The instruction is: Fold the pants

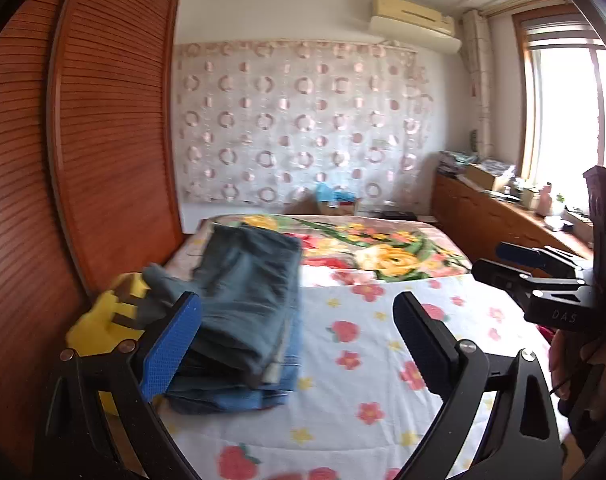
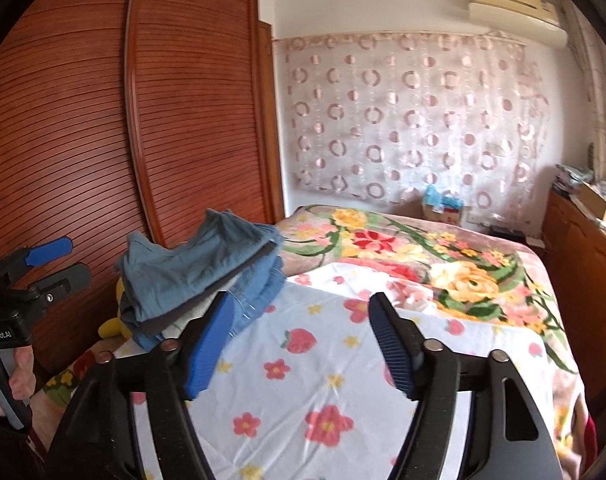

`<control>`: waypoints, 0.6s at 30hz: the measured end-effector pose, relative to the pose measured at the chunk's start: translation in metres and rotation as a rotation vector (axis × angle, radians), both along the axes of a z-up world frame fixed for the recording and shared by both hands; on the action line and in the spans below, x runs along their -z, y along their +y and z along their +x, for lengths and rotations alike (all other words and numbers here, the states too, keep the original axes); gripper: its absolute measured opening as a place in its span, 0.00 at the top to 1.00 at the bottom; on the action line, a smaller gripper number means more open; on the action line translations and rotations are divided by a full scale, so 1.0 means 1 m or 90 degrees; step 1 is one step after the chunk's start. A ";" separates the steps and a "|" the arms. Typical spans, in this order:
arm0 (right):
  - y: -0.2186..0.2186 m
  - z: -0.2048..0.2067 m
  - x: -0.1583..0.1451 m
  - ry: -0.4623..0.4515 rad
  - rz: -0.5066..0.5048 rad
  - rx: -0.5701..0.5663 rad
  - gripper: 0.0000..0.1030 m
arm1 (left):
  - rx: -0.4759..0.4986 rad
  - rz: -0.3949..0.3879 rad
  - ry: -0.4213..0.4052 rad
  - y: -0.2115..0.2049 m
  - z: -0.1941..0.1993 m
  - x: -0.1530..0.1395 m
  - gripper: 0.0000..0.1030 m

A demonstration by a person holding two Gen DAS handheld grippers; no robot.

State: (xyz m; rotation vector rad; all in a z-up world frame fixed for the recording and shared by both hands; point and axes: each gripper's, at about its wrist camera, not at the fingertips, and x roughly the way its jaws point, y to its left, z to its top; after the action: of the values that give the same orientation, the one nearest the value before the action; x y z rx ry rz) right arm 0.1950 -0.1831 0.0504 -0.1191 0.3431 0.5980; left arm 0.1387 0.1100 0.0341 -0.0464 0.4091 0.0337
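A stack of folded pants [image 1: 245, 312] in grey-blue and denim lies at the left side of the bed [image 1: 343, 380], also seen in the right wrist view [image 2: 195, 276]. My left gripper [image 1: 299, 320] is open and empty, its left pad beside the stack's near edge. My right gripper [image 2: 299, 320] is open and empty, held above the flowered sheet [image 2: 303, 380] just right of the stack. The right gripper also shows in the left wrist view [image 1: 515, 264], and the left gripper in the right wrist view [image 2: 59, 264].
A yellow plush toy [image 1: 103, 320] lies left of the stack against the brown louvred wardrobe [image 1: 103, 140]. A floral blanket [image 1: 383, 252] covers the far bed. A wooden cabinet [image 1: 503, 216] with clutter runs along the right under a window.
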 end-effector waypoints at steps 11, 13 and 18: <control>-0.010 -0.046 0.002 -0.010 -0.006 0.085 0.26 | 0.052 -0.013 0.025 -0.042 -0.002 0.007 0.06; -0.010 -0.055 0.001 -0.007 -0.001 0.099 0.26 | 0.059 -0.011 0.030 -0.049 -0.006 0.010 0.06; -0.009 -0.082 0.001 -0.006 0.002 0.126 0.26 | 0.075 -0.011 0.044 -0.067 -0.014 0.013 0.06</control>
State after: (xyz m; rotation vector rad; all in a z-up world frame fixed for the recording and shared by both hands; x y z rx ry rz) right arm 0.1131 -0.1921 0.0495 -0.0835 0.3401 0.4026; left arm 0.1249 0.0434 0.0210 -0.0381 0.4807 -0.0852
